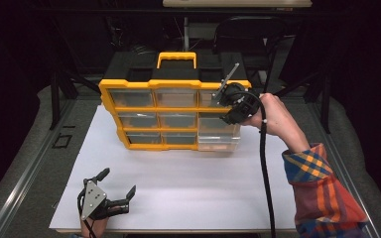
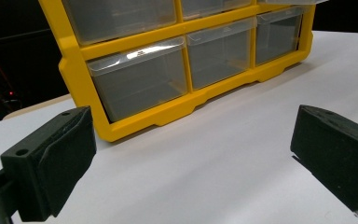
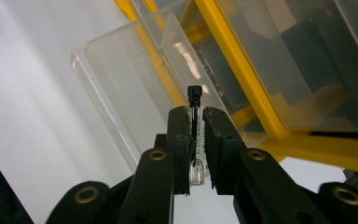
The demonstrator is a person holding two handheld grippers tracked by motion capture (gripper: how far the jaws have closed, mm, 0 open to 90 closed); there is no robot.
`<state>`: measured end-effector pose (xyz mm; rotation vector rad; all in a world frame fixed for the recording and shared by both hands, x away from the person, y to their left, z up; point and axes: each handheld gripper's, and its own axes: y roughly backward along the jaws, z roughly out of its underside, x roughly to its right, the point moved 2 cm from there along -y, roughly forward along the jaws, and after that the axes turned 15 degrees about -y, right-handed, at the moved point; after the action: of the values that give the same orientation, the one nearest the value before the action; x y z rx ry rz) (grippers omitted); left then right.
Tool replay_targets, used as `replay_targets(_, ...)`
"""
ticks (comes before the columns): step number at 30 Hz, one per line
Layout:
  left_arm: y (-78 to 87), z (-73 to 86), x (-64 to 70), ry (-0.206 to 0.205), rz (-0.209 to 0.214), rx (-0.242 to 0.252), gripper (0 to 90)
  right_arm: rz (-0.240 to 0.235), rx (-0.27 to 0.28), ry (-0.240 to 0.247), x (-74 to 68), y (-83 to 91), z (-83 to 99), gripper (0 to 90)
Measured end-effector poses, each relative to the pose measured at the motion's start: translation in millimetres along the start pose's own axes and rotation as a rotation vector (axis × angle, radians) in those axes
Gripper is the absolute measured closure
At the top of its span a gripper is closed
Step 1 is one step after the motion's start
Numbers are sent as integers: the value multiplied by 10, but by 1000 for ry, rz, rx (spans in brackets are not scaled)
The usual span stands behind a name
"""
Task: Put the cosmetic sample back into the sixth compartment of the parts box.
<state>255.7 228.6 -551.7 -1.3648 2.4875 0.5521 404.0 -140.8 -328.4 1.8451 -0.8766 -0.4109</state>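
Left gripper idle, jaws wide over bare table, yellow organizer ahead. Right gripper pinching small glass vial above pulled-out clear drawer. Risk: slim vial slipping or tipping past drawer's edge. Vial itself legible in right gripper view, lost in high view.

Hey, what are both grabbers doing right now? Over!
Right gripper shut on small vial, over pulled-out clear drawer. Left gripper open, idle on white table. Nothing blocking.
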Motion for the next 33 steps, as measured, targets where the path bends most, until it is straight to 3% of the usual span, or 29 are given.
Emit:
replay_targets(21, 7, -7, 4, -4, -3, 3, 1, -36, -44, 31, -156, -331, -33, 809)
replay_targets(31, 6, -3, 0, -3, -4, 2, 1, -26, -64, 23, -136, -486, -19, 806)
replay_targets(33, 7, 0, -3, -1, -4, 2, 1, -22, -53, 16, -131, -501, -25, 768)
